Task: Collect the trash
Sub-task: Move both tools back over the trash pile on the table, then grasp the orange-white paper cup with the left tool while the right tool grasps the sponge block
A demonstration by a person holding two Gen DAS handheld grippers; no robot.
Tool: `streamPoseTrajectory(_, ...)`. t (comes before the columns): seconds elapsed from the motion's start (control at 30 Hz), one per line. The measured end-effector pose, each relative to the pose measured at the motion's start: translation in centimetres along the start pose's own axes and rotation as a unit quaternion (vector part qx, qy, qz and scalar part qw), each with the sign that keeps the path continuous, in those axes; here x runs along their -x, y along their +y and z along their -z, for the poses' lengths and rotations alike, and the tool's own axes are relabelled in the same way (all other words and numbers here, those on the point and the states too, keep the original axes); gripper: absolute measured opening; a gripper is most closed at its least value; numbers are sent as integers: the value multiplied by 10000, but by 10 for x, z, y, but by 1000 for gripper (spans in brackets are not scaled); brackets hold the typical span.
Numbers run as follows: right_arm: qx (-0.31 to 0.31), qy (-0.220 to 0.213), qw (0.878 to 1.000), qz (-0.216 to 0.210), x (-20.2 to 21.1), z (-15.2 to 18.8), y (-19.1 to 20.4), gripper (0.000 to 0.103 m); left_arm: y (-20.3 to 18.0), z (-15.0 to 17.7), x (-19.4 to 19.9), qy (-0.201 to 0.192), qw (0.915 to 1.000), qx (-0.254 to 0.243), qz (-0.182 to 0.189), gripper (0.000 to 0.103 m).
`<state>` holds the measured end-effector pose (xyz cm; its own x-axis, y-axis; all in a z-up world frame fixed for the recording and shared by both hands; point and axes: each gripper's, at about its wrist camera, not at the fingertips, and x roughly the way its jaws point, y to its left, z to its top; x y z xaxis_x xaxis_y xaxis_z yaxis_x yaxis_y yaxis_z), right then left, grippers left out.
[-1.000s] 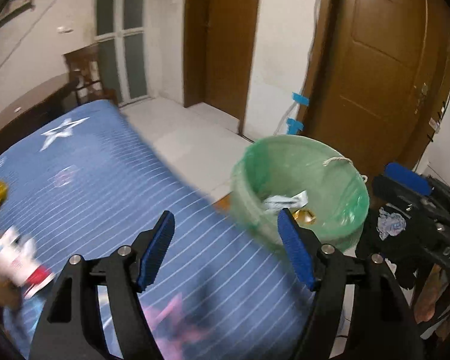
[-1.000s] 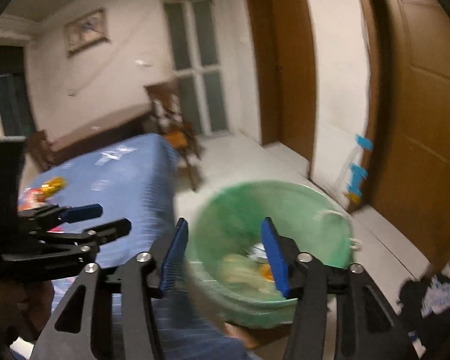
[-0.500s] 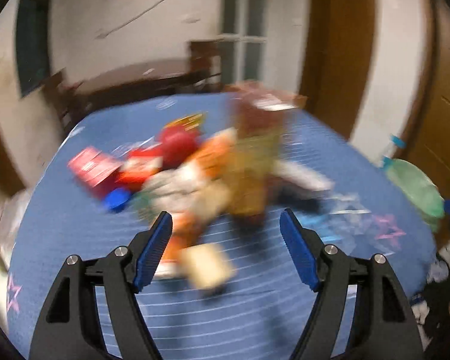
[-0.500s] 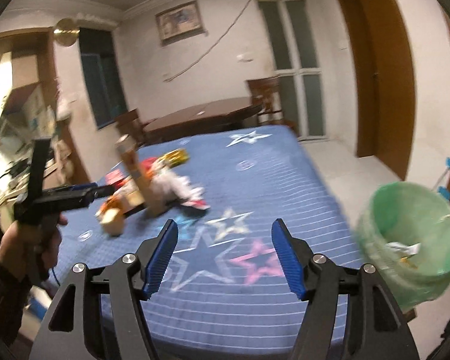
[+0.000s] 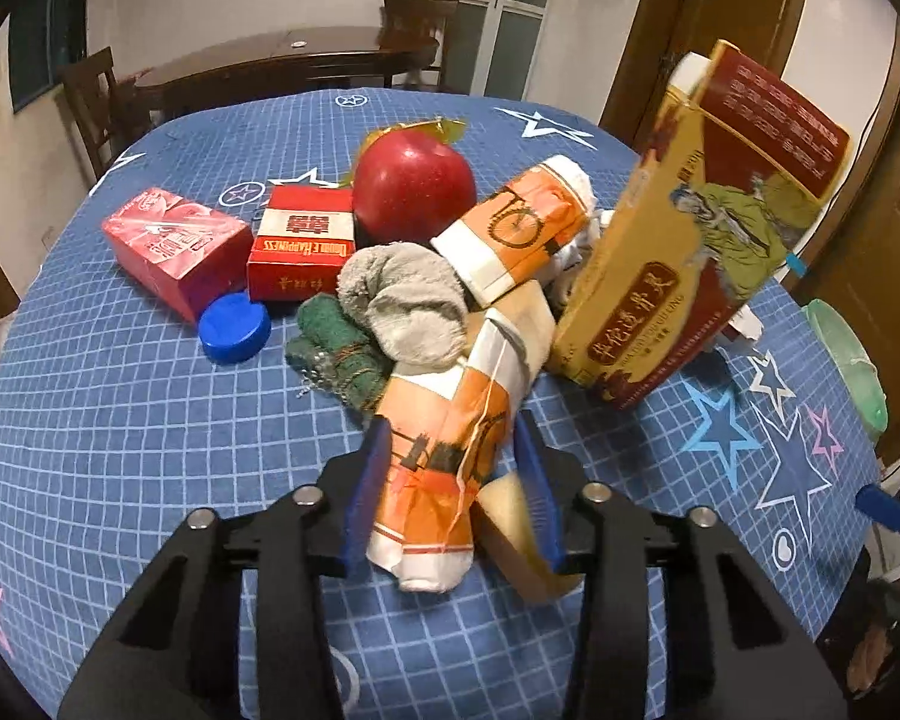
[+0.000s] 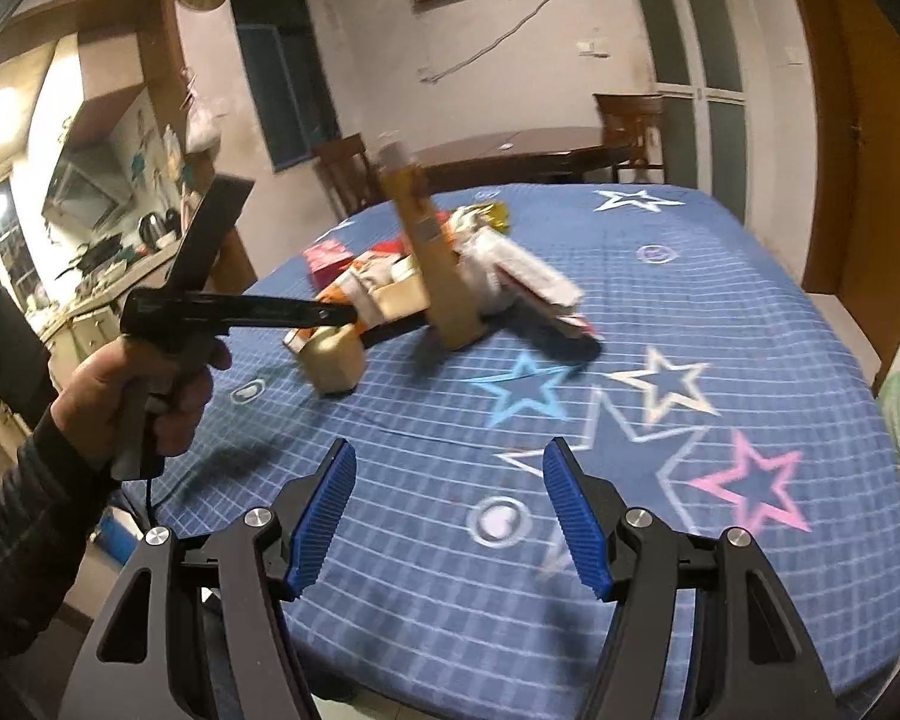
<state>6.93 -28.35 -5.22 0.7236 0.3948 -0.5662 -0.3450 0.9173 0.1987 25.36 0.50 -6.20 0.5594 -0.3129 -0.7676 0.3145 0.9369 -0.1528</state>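
A heap of trash lies on the blue star-patterned tablecloth (image 5: 120,420). My left gripper (image 5: 453,420) reaches into the near side of the heap. Its jaws are closing, with a crumpled orange-and-white wrapper (image 5: 444,456) between the pads and a yellow sponge (image 5: 510,516) against the right pad. The right wrist view shows a hand holding that left gripper (image 6: 330,315) at the heap's edge. My right gripper (image 6: 450,450) hovers open over bare cloth near the table's front, with nothing between its fingers. The green-lined bin (image 5: 846,360) stands off the table's right edge.
The heap holds a red apple (image 5: 414,186), a tall leaning yellow-and-red box (image 5: 702,240), two red boxes (image 5: 174,246) (image 5: 303,246), a blue cap (image 5: 234,327), a grey cloth (image 5: 402,300) and a green cloth (image 5: 336,354). A dark wooden table (image 5: 282,60) with chairs stands behind.
Both grippers swung away from the bin to the table. The left one moved into the heap and its jaws narrowed around the orange-and-white wrapper. The right one stayed open.
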Motion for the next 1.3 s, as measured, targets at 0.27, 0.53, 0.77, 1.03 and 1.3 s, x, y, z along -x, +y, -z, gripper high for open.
streamPoseTrajectory(0.27,455,348,9971,-493,-64,-30,54,65,22,23,31,-298,9993,182,-140,13)
streamPoseTrajectory(0.53,1195,879,9883,-352,-136,-55,107,65,52,46,53,-428,9976,494,-237,13)
streamPoseTrajectory(0.77,1167,1244,9853,-112,-179,-62,116,64,56,45,56,-485,9969,583,-230,13)
streamPoseTrajectory(1.03,1065,1098,9882,-18,-189,-60,124,42,58,54,62,-617,9953,718,-223,13)
streamPoseTrajectory(1.3,922,167,9953,244,-131,-54,121,40,42,63,82,-1096,9900,664,-594,13)
